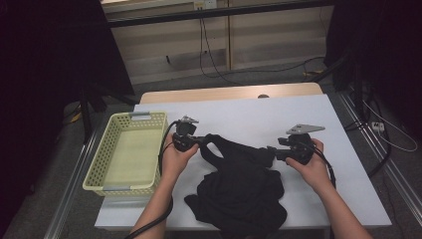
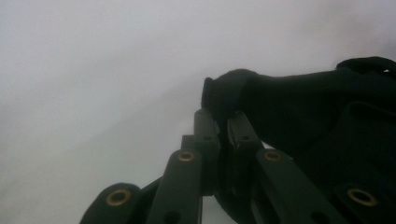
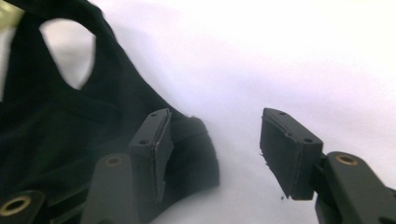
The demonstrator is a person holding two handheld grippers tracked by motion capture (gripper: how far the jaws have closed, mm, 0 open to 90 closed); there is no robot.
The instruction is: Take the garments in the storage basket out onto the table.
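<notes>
Your left hand-held gripper [image 1: 200, 141] grips the black garment [image 1: 242, 186]; your right hand-held gripper [image 1: 270, 149] is released.

In the left gripper view, your left hand-held gripper [image 2: 223, 122] is clenched on a fold of the black garment [image 2: 327, 116]. In the right gripper view, your right hand-held gripper [image 3: 215, 144] stands with its jaws apart and bare bench between the pads, one pad just beside the garment's edge [image 3: 70, 135]. The garment lies crumpled on the white bench [image 1: 249, 114] between your hands, and a yellow basket [image 1: 107, 154] sits at the bench's left edge.
</notes>
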